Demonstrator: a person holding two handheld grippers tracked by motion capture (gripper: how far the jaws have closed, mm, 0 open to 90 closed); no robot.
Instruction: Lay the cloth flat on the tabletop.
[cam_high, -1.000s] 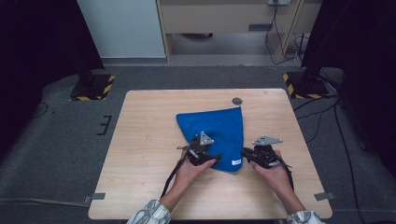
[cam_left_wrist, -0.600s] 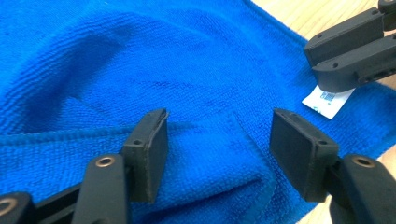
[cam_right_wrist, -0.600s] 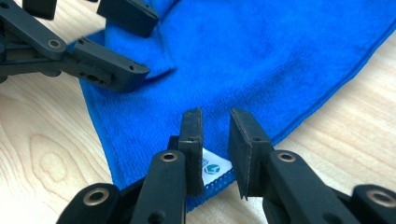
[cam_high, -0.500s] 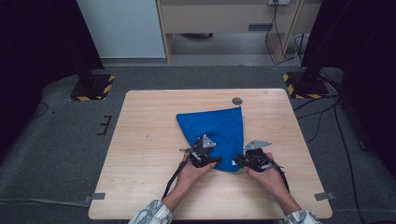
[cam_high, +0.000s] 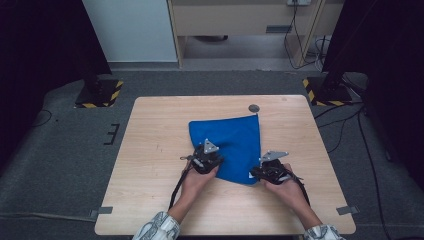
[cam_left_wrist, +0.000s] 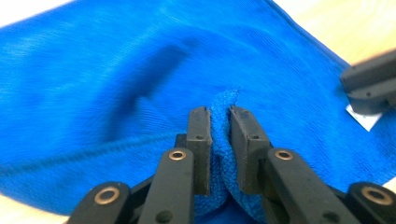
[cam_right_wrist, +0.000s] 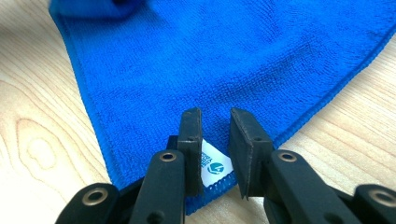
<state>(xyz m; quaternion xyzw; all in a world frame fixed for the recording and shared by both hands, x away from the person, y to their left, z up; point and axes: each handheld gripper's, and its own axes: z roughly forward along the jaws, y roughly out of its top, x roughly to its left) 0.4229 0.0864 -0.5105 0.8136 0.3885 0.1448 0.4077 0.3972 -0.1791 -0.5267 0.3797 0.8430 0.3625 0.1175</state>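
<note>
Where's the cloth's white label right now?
In the right gripper view the white label sits at the blue cloth's near corner, between the right tongs; in the high view, beside the person's right hand.

My two handheld black two-jaw grippers, left (cam_high: 206, 159) and right (cam_high: 270, 169), each carry a grey three-cornered plate on top and trail a black cable. I see brass-ringed pivots and flat rectangular black pads (cam_left_wrist: 201, 140). My sleeves (cam_high: 156, 227) are pale and patterned.

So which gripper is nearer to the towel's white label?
Right. The right gripper sits at the blue towel's near corner, its fingers either side of the white label. The left gripper, just closed, pinches a fold at the opposite near edge.
</note>
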